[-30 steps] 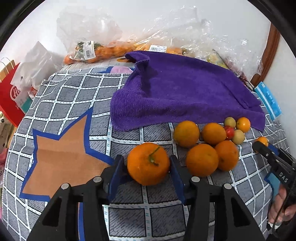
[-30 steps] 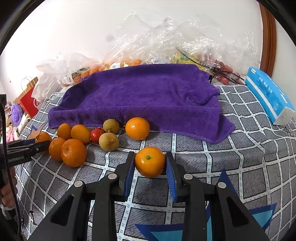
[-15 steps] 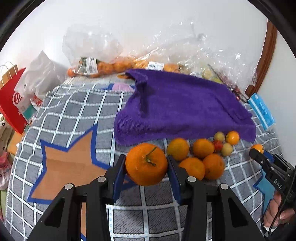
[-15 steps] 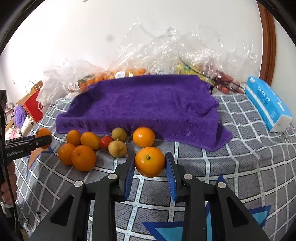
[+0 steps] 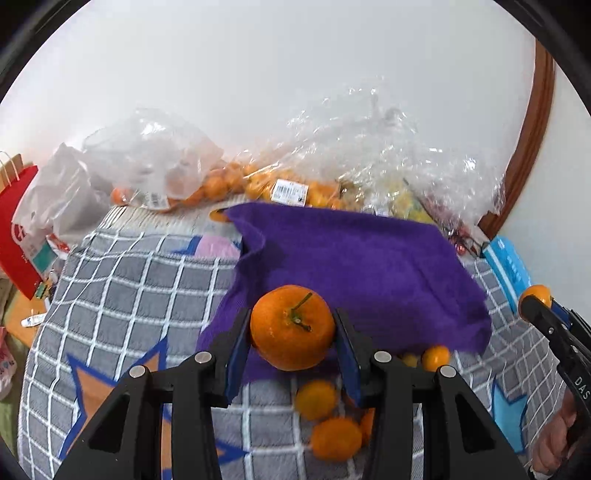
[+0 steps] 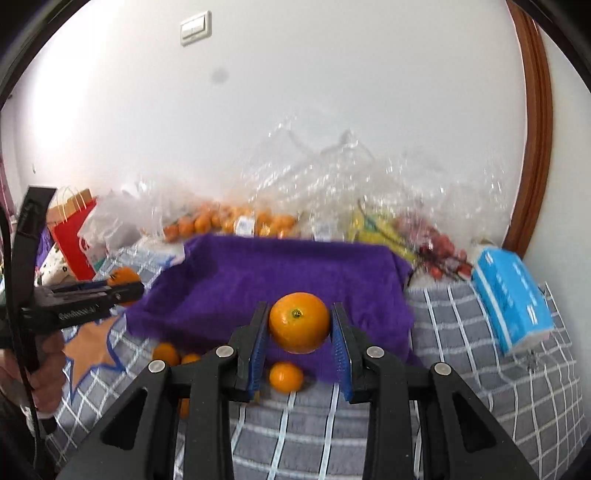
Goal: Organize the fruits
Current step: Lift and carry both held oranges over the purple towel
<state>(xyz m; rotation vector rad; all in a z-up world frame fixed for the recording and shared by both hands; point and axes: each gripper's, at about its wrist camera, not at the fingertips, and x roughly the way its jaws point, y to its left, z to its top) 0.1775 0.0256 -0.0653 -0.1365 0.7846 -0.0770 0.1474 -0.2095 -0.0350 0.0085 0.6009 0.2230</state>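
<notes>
Left tongs [image 5: 293, 345]: clamped on a stemmed orange [image 5: 292, 326], up above the purple towel [image 5: 354, 266].
Right tongs [image 6: 299, 341]: gripping a second orange [image 6: 299, 322], clear of the checked blanket [image 6: 480, 369].

Right claw [image 6: 299, 334] clamps orange [image 6: 299, 322] above purple towel [image 6: 280, 284]; loose oranges [image 6: 285, 376] on checked cloth [image 6: 480, 387].

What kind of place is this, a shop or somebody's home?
Probably a room in a home: a grey checked quilt covers a soft surface, clear plastic grocery bags lie against a white wall, and a white wall switch is mounted above.
</notes>
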